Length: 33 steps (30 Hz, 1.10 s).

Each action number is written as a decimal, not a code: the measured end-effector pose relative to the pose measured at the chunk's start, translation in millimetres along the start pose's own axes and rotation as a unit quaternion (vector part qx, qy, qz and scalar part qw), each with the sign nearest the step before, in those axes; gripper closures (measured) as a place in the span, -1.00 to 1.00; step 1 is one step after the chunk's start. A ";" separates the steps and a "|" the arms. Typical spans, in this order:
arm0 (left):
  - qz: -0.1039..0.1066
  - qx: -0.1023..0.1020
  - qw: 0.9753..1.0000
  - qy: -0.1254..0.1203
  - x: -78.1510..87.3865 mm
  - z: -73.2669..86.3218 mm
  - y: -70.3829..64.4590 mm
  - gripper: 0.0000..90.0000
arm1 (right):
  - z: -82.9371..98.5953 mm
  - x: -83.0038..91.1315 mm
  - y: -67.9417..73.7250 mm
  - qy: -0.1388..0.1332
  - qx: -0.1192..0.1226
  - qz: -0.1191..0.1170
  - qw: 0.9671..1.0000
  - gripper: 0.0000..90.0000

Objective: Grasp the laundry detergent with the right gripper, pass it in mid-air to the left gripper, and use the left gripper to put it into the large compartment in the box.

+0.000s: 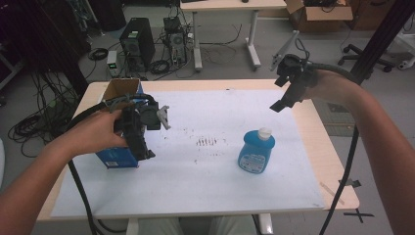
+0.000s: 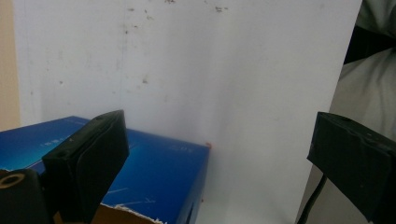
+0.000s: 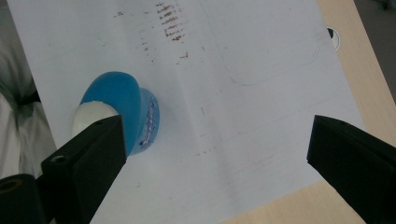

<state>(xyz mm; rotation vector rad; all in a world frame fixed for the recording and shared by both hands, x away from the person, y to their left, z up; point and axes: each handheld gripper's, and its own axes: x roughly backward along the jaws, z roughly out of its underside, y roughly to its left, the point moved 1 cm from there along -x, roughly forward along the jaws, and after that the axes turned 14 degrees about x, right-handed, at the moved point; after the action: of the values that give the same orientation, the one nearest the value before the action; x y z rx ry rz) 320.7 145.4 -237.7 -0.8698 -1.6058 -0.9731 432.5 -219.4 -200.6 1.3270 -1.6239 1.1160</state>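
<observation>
A blue cardboard box (image 1: 115,159) with an open top stands at the table's left. My left gripper (image 1: 142,147) hovers over its near right corner, open and holding nothing. In the left gripper view the box (image 2: 159,172) lies under the left jaw, and my left gripper (image 2: 217,135) spreads wide over white paper. A blue bottle (image 1: 256,152) with a white cap stands upright right of centre. My right gripper (image 1: 283,93) is raised above the far right of the table, open and empty. From above, the bottle (image 3: 122,95) sits by the left jaw of my right gripper (image 3: 215,135).
A white paper sheet (image 1: 205,186) covers most of the wooden table (image 1: 333,166), with dark smudges (image 1: 207,142) at its middle. Beyond the far edge are computer towers (image 1: 138,41), cables and another table (image 1: 230,6). A black post (image 1: 377,44) stands at the right.
</observation>
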 end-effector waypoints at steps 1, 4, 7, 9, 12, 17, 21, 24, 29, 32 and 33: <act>0.000 0.000 1.000 0.000 0.0 0.0 0.0 -0.88 | 0.0 0.0 0.0 0.000 0.000 0.000 1.000 -0.90; -0.002 0.002 1.000 -0.002 0.7 0.0 -0.8 -0.88 | 1.8 4.5 3.9 -0.001 -0.004 -0.001 1.000 -0.91; -0.003 0.002 1.000 -0.003 1.1 -0.4 -1.2 -0.88 | 3.5 8.6 8.8 -0.005 -0.009 -0.002 1.000 -0.91; -0.003 0.002 1.000 -0.003 1.1 -0.5 -1.3 -0.88 | 5.3 11.6 12.7 -0.005 -0.010 -0.001 1.000 -0.91; -0.004 0.002 1.000 -0.002 1.4 0.0 -1.1 -0.88 | 8.3 14.7 17.6 -0.006 -0.013 -0.001 1.000 -0.91; -0.005 0.005 1.000 -0.004 1.4 1.3 0.3 -0.88 | 13.1 20.7 29.3 -0.008 -0.014 -0.003 1.000 -0.91; -0.005 0.008 1.000 -0.005 -0.2 2.5 1.6 -0.88 | 15.1 22.3 39.6 -0.007 -0.013 -0.006 1.000 -0.92; -0.004 0.010 1.000 -0.003 -2.7 3.3 2.0 -0.88 | 16.6 19.5 49.9 -0.005 -0.013 -0.010 1.000 -0.92; -0.005 0.008 1.000 -0.004 -2.5 2.6 2.0 -0.88 | 20.5 15.0 58.6 -0.006 -0.025 -0.014 1.000 -0.92; -0.005 0.008 1.000 -0.004 -2.2 2.2 1.7 -0.88 | 22.6 13.8 62.9 -0.008 -0.029 -0.013 0.999 -0.92; -0.006 0.007 1.000 -0.005 -2.2 1.8 1.7 -0.88 | 23.4 13.3 65.1 -0.009 -0.029 -0.014 0.999 -0.92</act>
<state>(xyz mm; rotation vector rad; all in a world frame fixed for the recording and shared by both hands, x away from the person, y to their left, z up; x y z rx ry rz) 322.0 147.6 -239.8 -0.8568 -1.6258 -0.9656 365.6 -240.4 -207.0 1.3219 -1.6347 1.0359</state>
